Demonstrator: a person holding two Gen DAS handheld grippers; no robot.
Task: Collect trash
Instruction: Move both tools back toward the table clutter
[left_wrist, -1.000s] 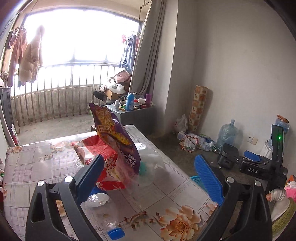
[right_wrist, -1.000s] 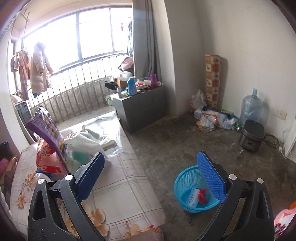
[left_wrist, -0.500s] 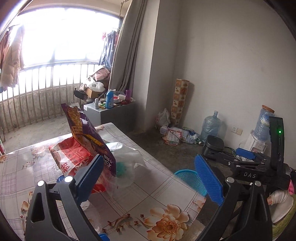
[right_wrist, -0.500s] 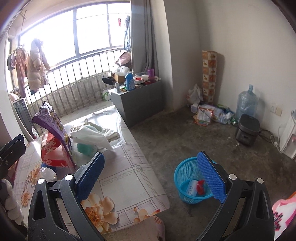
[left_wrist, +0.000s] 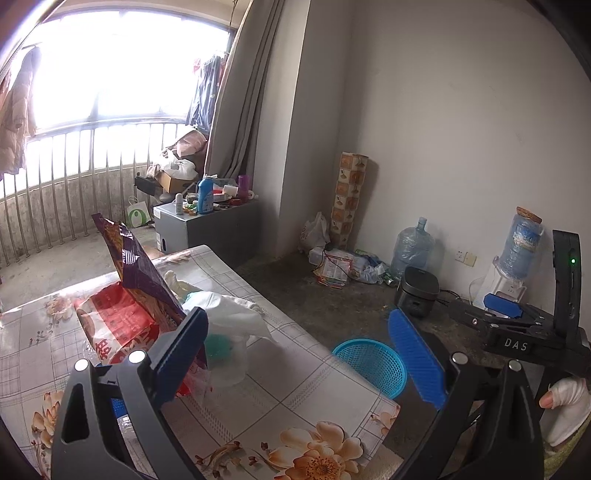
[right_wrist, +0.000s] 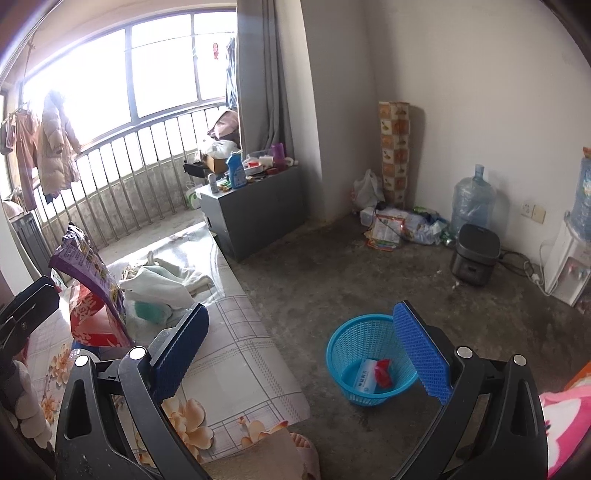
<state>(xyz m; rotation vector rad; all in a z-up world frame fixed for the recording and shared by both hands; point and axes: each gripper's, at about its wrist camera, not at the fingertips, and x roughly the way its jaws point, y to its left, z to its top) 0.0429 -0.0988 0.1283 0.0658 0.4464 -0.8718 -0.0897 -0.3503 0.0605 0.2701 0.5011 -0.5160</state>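
Both the left tongs (left_wrist: 297, 356) and the right tongs (right_wrist: 301, 356) gape wide and empty above the floral-clothed desk (left_wrist: 295, 387), where purple (left_wrist: 138, 273) and red (left_wrist: 118, 325) snack bags stand beside a crumpled white plastic bag (left_wrist: 236, 314), with the blue mesh plastic basket (right_wrist: 369, 354) on the floor holding scraps.

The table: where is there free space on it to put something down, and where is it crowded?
The table is bare on its near part, between the flower prints by the front edge and the white plastic bag. Crowded: the left, where the purple snack bag, the red snack bag and the white bag bunch together.
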